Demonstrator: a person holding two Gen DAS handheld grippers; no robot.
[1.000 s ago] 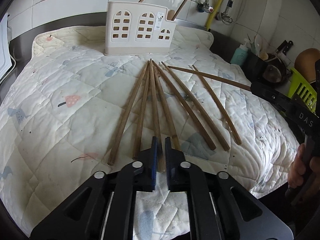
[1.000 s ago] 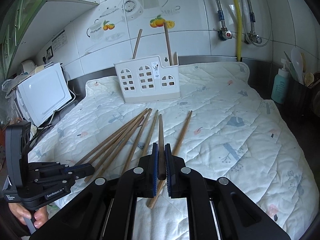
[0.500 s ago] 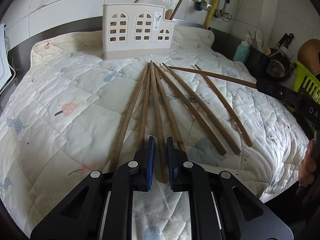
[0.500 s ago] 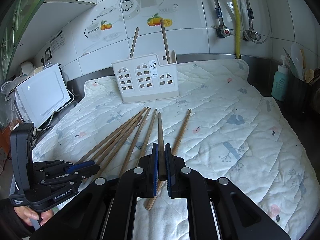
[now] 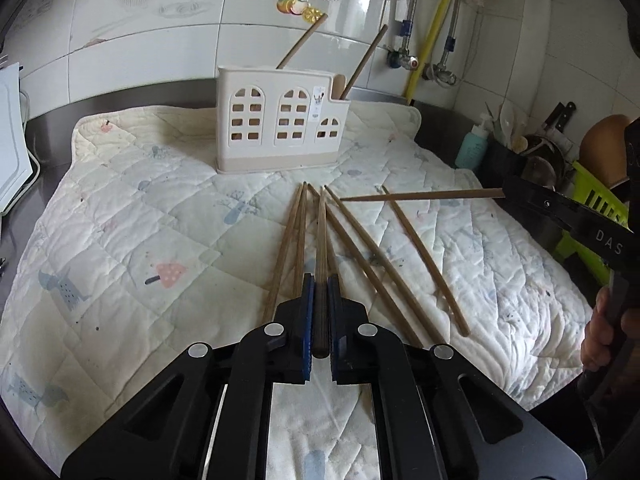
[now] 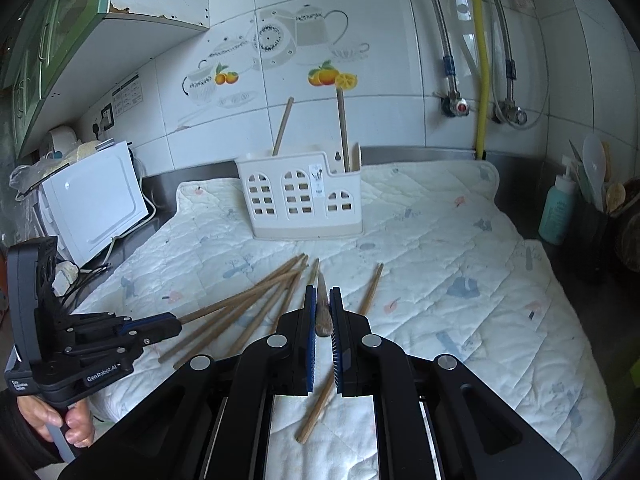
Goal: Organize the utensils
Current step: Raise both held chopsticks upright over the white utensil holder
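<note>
Two chopsticks are in my grip, one per tool. My left gripper [image 5: 319, 312] is clamped on a chopstick [image 5: 320, 248] pointing toward the holder [image 5: 280, 124]; my right gripper [image 6: 322, 320] is pinched on another chopstick [image 5: 420, 196], held level above the quilt [image 5: 120, 208]. The loose chopsticks [image 5: 380, 268] fan out mid-quilt, and the holder stands at the quilt's far edge with two sticks already in it. To do this well, I'd keep both pinches firm, tip each stick upright over the holder's open top, and lower it in before releasing. Compared with a second ago, my left tool has closed on its stick and lifted it off the quilt, and my right has risen too.
</note>
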